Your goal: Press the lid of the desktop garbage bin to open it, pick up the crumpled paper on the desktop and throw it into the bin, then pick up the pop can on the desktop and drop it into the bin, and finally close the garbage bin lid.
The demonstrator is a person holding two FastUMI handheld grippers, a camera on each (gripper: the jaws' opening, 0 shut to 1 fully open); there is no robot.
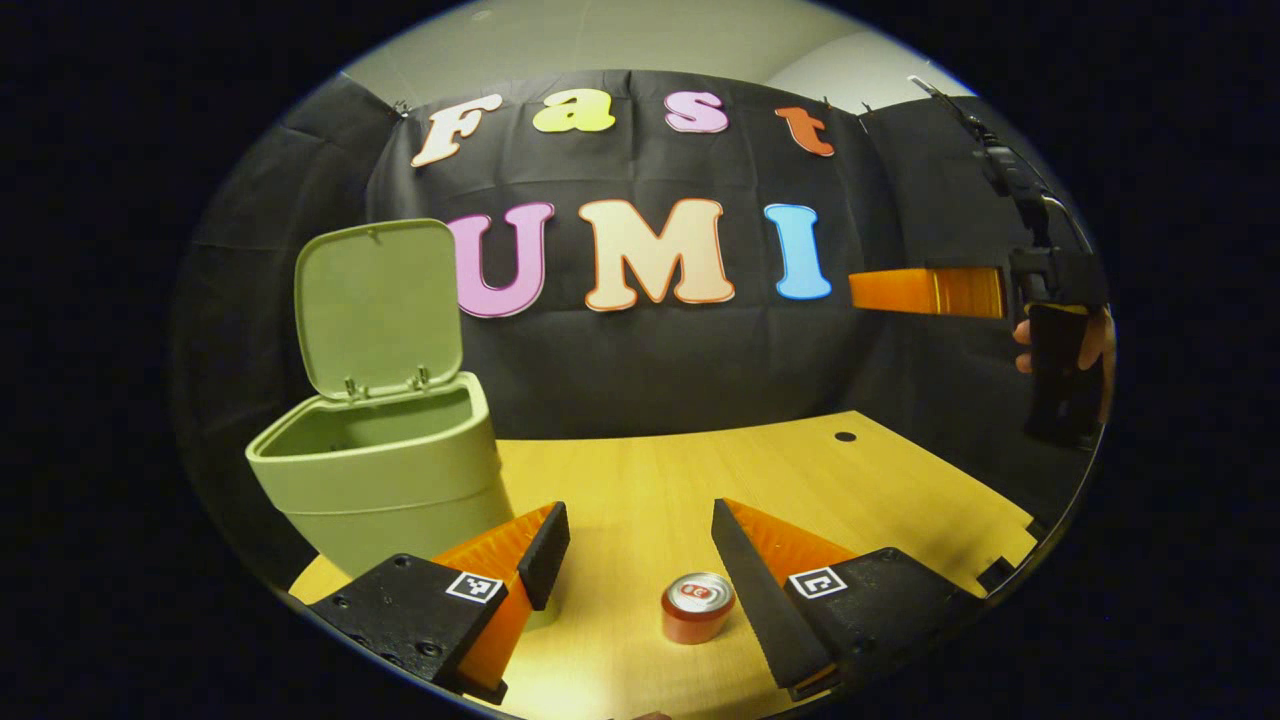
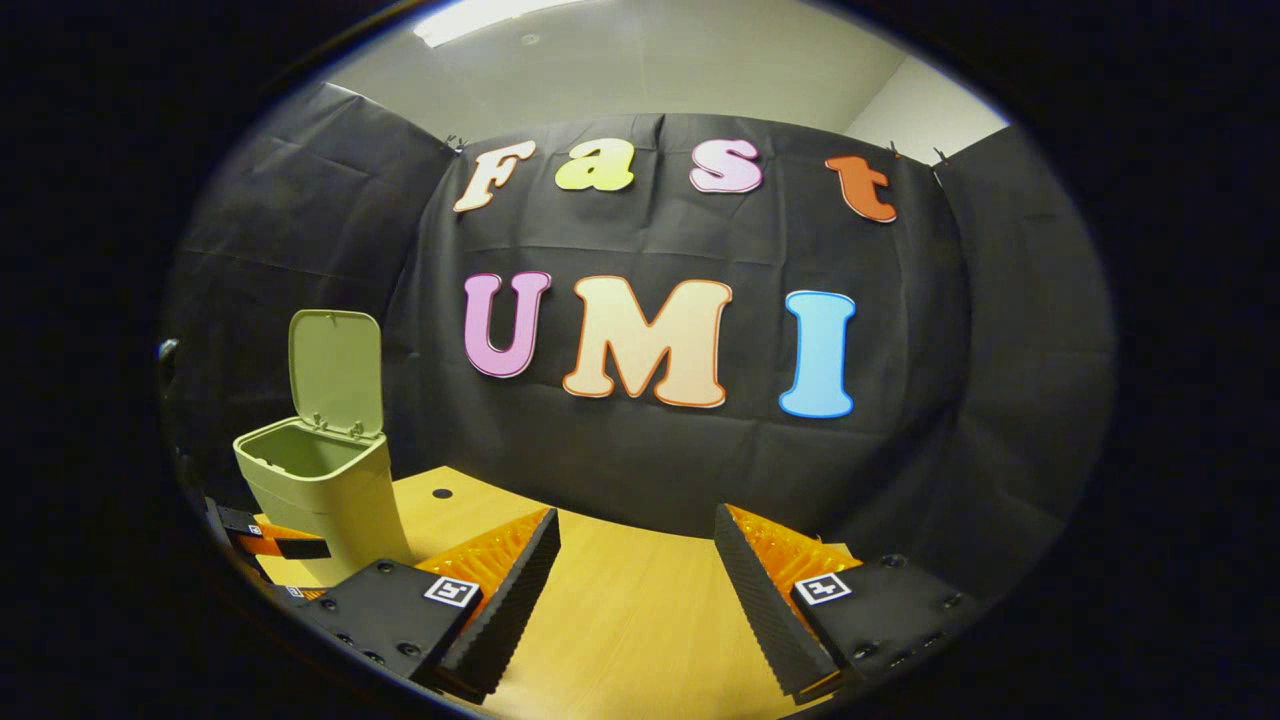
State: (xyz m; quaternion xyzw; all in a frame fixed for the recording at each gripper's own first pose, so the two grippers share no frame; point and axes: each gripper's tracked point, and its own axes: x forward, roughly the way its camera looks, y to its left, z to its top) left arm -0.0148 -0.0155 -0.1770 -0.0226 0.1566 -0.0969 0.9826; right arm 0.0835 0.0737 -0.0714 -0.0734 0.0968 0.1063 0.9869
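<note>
Left fingers [image 1: 640, 560]: spread wide, holding nothing, low over the worktop [image 1: 900, 490]
Pop can [image 1: 697, 606]: upright on the worktop, near, between the left fingers, touching neither
Right fingers [image 2: 637, 570]: spread wide, holding nothing
Bin [image 1: 385, 470]: far left on the worktop, lid [image 1: 378, 305] standing open
Crumpled paper: cannot tell where

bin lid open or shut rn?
Open. The green plastic desktop bin's hinged lid stands upright behind the rim, leaving the mouth uncovered; the right gripper view shows the same.
</note>
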